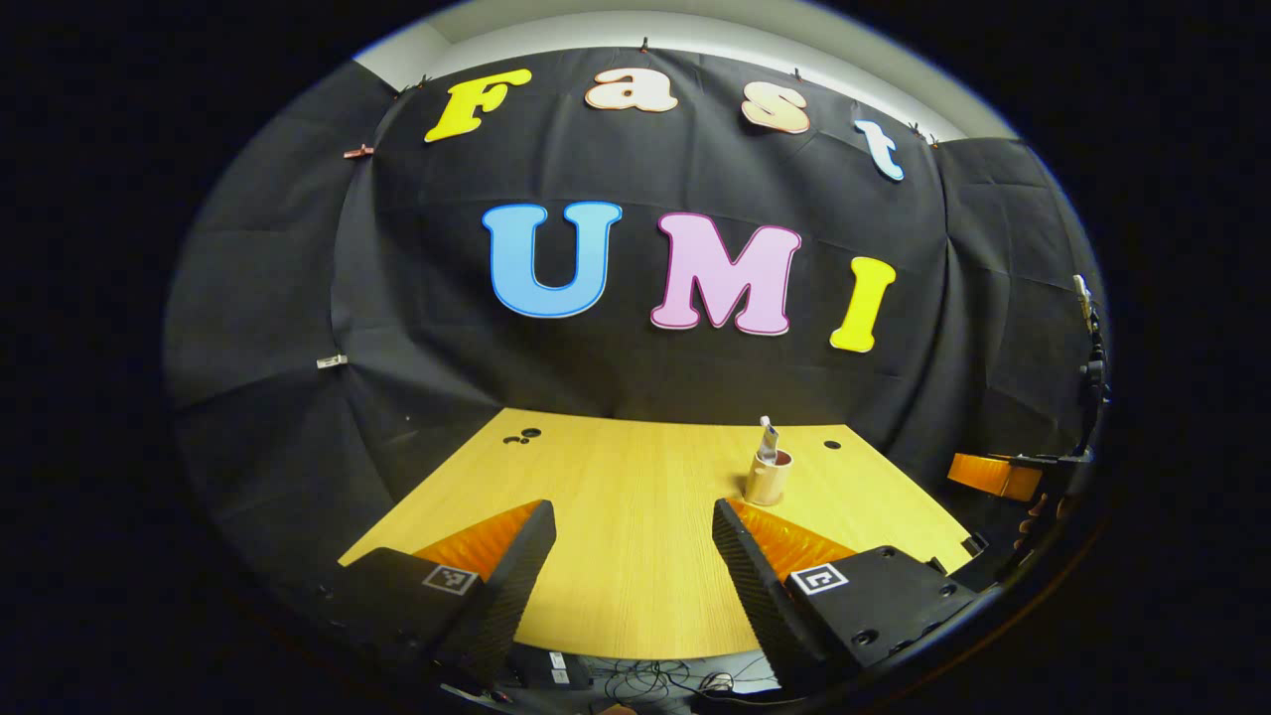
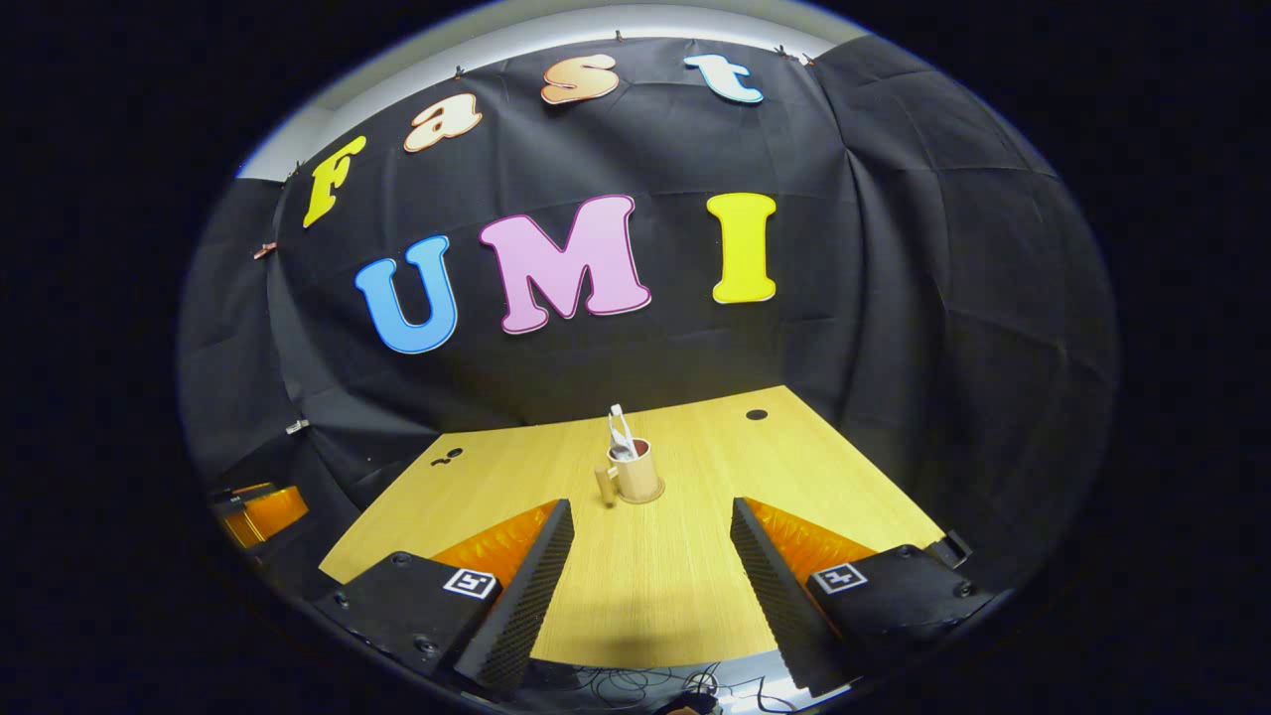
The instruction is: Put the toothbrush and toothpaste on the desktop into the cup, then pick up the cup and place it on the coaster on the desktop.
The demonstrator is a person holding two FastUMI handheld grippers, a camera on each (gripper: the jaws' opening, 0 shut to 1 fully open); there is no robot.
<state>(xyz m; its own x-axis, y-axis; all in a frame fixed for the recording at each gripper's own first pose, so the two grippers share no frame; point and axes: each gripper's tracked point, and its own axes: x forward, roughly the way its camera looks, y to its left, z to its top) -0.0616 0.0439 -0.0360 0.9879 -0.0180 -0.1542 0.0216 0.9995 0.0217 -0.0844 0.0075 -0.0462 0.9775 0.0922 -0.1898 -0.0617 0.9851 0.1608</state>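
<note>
A tan cup (image 1: 767,482) (image 2: 638,477) with a side handle stands upright on the wooden table (image 1: 616,556) (image 2: 655,566), towards its far side. A white toothbrush (image 2: 618,427) and a toothpaste tube (image 1: 768,437) stick up out of it. Whether a coaster lies under the cup I cannot tell. My left gripper (image 1: 632,511) is open and holds nothing, well short of the cup, which lies ahead to its right. My right gripper (image 2: 652,506) is open too, and the cup sits straight ahead of it, apart from both fingers.
Small dark holes (image 1: 526,434) (image 2: 757,414) mark the table's far corners. Black cloth walls close in the table behind and at the sides. Cables (image 1: 645,680) lie below the near edge. The other gripper shows at the frame's edge (image 1: 993,477) (image 2: 260,508).
</note>
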